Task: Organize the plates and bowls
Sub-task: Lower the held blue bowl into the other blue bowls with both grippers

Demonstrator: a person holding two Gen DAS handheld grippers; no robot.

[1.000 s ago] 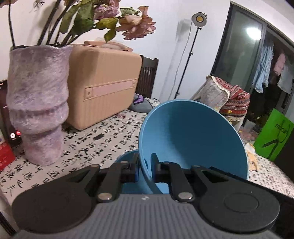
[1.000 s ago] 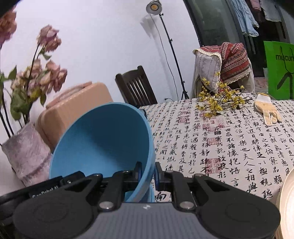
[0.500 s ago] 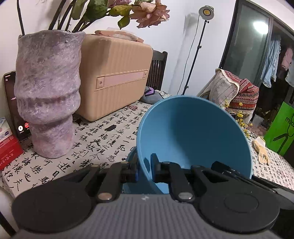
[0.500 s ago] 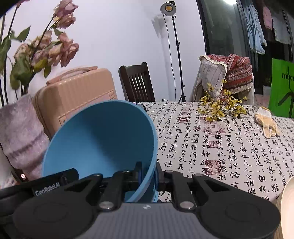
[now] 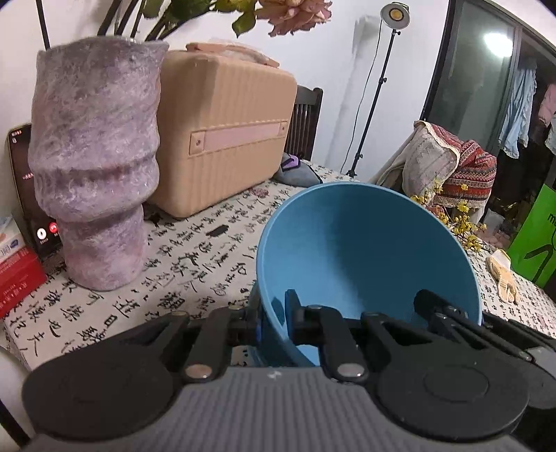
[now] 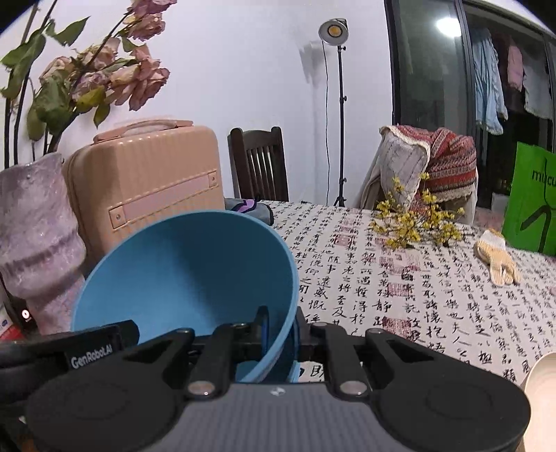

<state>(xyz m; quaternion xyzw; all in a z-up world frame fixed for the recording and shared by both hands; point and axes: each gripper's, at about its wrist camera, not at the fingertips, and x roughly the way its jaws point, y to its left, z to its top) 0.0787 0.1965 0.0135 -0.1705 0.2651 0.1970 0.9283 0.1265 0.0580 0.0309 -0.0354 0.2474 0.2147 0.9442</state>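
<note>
bowl lower, rim between claws

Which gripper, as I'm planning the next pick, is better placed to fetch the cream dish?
Right: the cream dish shows only beside the right gripper; the left gripper clamps the blue bowl's opposite rim, farther away.

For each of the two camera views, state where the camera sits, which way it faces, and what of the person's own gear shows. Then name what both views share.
Left wrist: on the left gripper, looking along its fingers over the table toward the vase and suitcase; its jaws clamp the bowl rim.
Right wrist: on the right gripper, facing across the table toward the chair and lamp; its jaws clamp the opposite rim; the left gripper's body shows lower left.
Shared: bowl, vase, suitcase, lamp, glove.
</note>
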